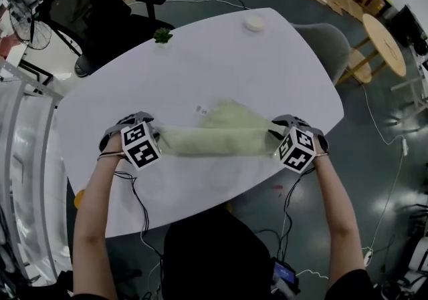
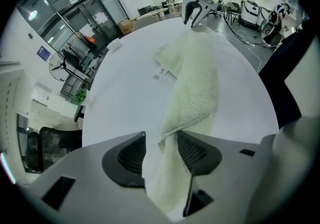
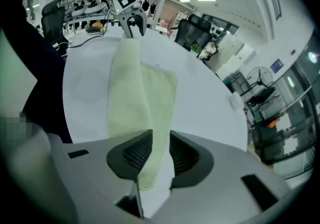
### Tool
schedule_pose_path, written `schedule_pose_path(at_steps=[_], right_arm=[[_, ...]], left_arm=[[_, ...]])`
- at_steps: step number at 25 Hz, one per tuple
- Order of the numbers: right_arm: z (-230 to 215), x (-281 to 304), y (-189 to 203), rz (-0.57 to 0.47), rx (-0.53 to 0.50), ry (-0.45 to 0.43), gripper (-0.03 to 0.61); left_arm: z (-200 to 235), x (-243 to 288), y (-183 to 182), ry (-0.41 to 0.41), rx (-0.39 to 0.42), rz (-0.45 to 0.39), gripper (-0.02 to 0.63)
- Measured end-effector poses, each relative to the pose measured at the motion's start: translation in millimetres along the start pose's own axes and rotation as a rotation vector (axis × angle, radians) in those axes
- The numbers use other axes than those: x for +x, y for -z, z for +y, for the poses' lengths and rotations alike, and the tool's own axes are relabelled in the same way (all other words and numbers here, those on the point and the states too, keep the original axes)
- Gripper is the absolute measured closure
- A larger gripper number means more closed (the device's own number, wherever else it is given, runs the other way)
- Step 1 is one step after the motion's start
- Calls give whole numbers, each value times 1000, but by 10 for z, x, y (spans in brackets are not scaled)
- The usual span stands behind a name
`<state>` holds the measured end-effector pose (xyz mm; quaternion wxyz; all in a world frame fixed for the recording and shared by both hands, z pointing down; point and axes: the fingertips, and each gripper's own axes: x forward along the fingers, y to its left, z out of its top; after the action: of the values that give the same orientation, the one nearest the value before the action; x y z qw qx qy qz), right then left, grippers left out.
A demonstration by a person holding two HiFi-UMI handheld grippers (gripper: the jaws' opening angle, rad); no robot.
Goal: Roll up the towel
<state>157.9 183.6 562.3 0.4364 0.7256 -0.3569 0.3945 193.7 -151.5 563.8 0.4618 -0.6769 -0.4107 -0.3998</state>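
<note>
Closest to the lens, the left gripper [image 2: 161, 140] has its jaws spread. The towel [image 2: 195, 83] passes between them and lies against one pad only, with a clear gap to the other, so nothing is clamped at that end. The right gripper [image 3: 161, 143] has its jaws close together, and the pale green cloth fills the narrow gap, touching both pads. That reads as a pinch, though probably a light one.

Between the two tools the towel stretches as a long, loosely gathered band across the near side of the white table [image 1: 200, 58], one end at each gripper. Its middle spreads away from the person in a flatter flap, and a small white label [image 1: 200, 109] lies just beyond that flap. Further off, well apart from the work, a little potted plant [image 1: 162, 35] and a round white object [image 1: 254, 23] sit near the far rim.

The roll looks barely begun: the near band is gathered, and the flap is not yet taken in.

- With one end free and the other nipped, any pull from the right would likely drag the cloth sideways and skew the band, so the roll comes out cone-shaped.
- The gathered layers are soft and springy, so once unheld at the left they could relax and fall open.
- If the jaws close again on the top layer only, the layers underneath would stay behind and the roll would turn loose.
- The band lies fairly near the table's front edge, so a tug toward the body risks trailing it over.
</note>
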Motion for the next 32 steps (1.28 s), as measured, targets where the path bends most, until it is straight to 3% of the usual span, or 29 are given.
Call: schedule_pose_path(at_steps=[8,12,22,32], right_arm=[[-55,-623,33,-83,-15,106,422],[171,-734,115,-93,-59,138,422],[843,-414,298,-79,-37,105,422],[754,-37,462,7,-64,168,433]], left_arm=[[75,-566,-142,-137,-1,-79,345],[-167,-749,-244,-154,36,-113,345],[-941,-378,-262,-95,150,-69,348],[-755,58,-177,-136,159,-25,358]])
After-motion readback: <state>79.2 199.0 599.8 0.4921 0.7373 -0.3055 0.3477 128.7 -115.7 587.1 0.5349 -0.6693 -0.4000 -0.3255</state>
